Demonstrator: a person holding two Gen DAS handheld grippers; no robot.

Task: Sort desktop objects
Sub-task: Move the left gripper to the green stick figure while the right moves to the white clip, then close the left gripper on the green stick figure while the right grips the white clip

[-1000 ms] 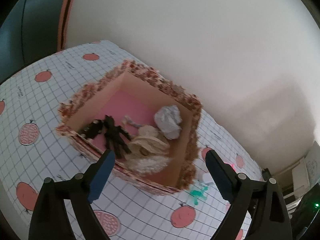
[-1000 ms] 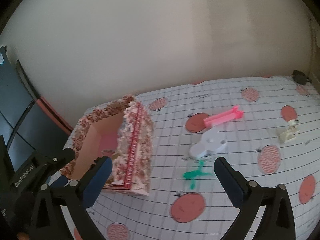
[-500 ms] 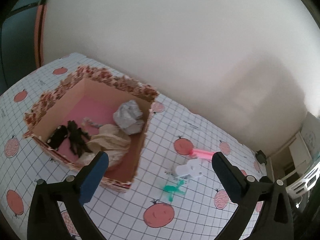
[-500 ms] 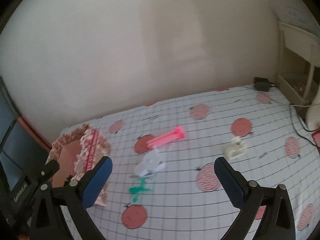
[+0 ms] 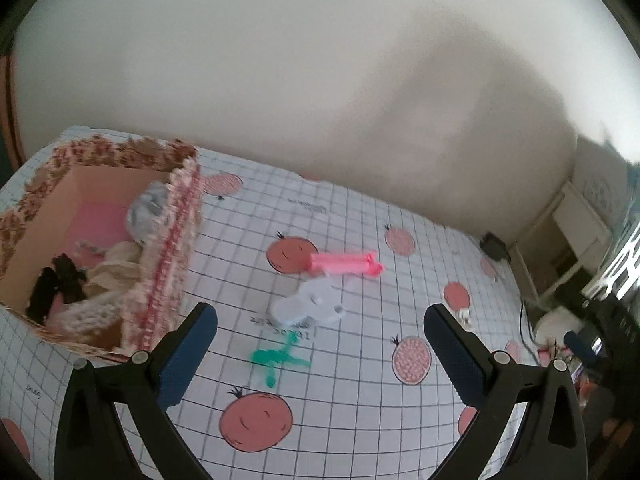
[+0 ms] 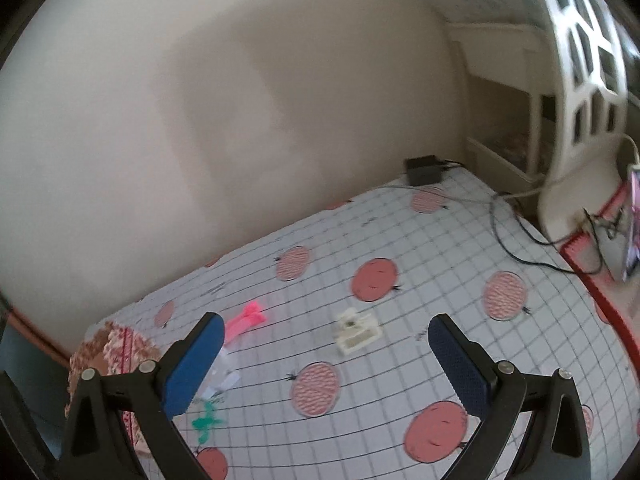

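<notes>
Desktop objects are seen loose on the gridded worktop (image 5: 360, 216): a pink clip (image 5: 344, 264), a white piece (image 5: 308, 306) just beside it, a green piece (image 5: 278, 358) nearer, a cream item (image 6: 356, 330) well apart. A patterned box (image 5: 168, 264) at left already holds crumpled items. Left gripper (image 5: 320, 344) and right gripper (image 6: 326, 360) are held above, fingers spread, nothing grasped.

Plain cream wall (image 6: 200, 120) behind, white lattice chair (image 6: 580, 60) at right w/ pale shelf unit (image 6: 500, 80) in corner.
</notes>
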